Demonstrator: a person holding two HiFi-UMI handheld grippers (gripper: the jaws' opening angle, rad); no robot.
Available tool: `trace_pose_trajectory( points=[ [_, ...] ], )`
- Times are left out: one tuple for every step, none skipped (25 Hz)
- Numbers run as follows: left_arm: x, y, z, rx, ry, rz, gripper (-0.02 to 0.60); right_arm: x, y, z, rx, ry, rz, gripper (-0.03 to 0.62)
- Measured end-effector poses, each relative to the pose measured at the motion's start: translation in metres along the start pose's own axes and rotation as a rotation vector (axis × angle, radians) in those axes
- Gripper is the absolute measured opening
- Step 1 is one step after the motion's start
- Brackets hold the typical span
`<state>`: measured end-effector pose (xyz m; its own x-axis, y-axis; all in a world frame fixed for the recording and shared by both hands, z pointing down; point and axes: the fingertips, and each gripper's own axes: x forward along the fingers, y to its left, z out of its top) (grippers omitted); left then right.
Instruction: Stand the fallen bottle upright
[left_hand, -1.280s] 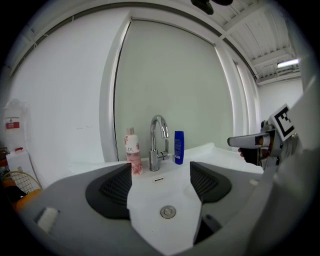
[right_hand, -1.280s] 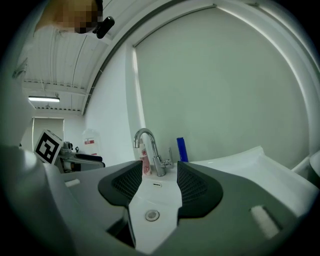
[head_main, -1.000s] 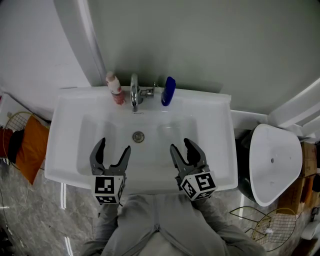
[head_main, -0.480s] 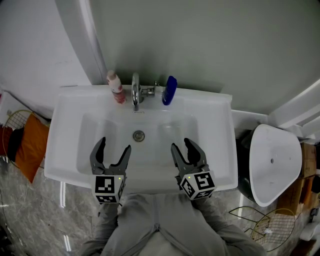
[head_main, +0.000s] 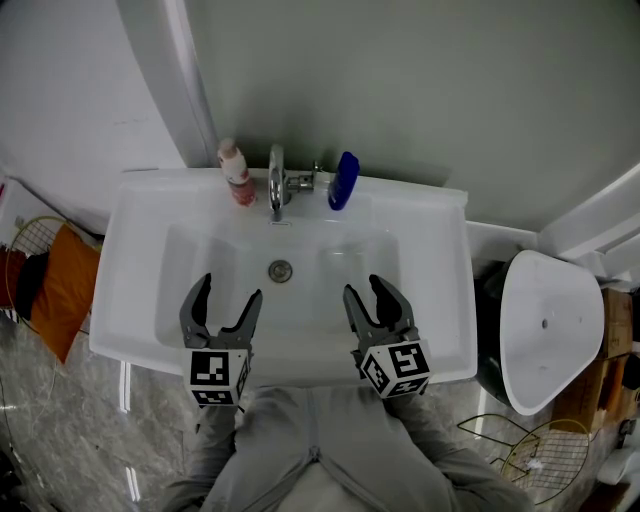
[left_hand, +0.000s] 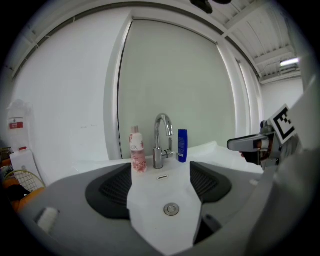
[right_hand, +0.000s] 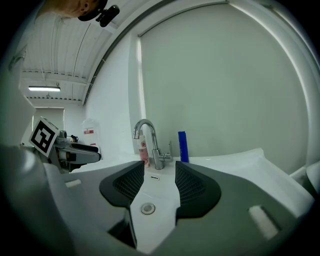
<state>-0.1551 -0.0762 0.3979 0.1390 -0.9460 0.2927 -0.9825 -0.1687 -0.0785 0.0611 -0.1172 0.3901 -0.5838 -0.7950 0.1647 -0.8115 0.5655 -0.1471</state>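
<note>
Pink bottle (head_main: 234, 172) and blue bottle (head_main: 344, 181) stand upright at the sink's (head_main: 440, 230) back rim, upper centre, flanking the faucet (head_main: 278, 180). Over the basin's front edge, left gripper (head_main: 229, 290) fingers gape wide, empty; right gripper (head_main: 364, 288) fingers, narrower, have just been closing, empty.

1. Bathroom / washroom.
2. White sink (head_main: 140, 300), drain (head_main: 280, 269) mid-bowl, chrome tap (head_main: 278, 180) at 12 o'clock on the back rim.
3. Toiletries flank the tap: pink bottle (head_main: 235, 175) at 11 o'clock, blue bottle (head_main: 344, 181) at 1 o'clock.
4. White lidded fixture (head_main: 555, 330) at 3 o'clock of the sink; toilet or bin, can't tell.
5. Grey stone-look floor (head_main: 80, 440), wire basket (head_main: 530, 450) at 4 o'clock.
</note>
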Motion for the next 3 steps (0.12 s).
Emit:
trace_pose_trajectory(
  points=[
    [-0.0003,0.0003,-0.0002,0.0,0.001,0.0,0.393,0.0001,0.0002,0.0001,-0.001,0.001,0.0,0.195],
    [-0.0005,0.0006,-0.0006,0.001,0.003,-0.001,0.393,0.0002,0.0003,0.0003,-0.002,0.002,-0.001,0.195],
    [-0.0008,0.0008,-0.0013,0.001,0.006,-0.002,0.393,0.0003,0.0005,0.0006,-0.002,0.003,-0.001,0.195]
  ],
)
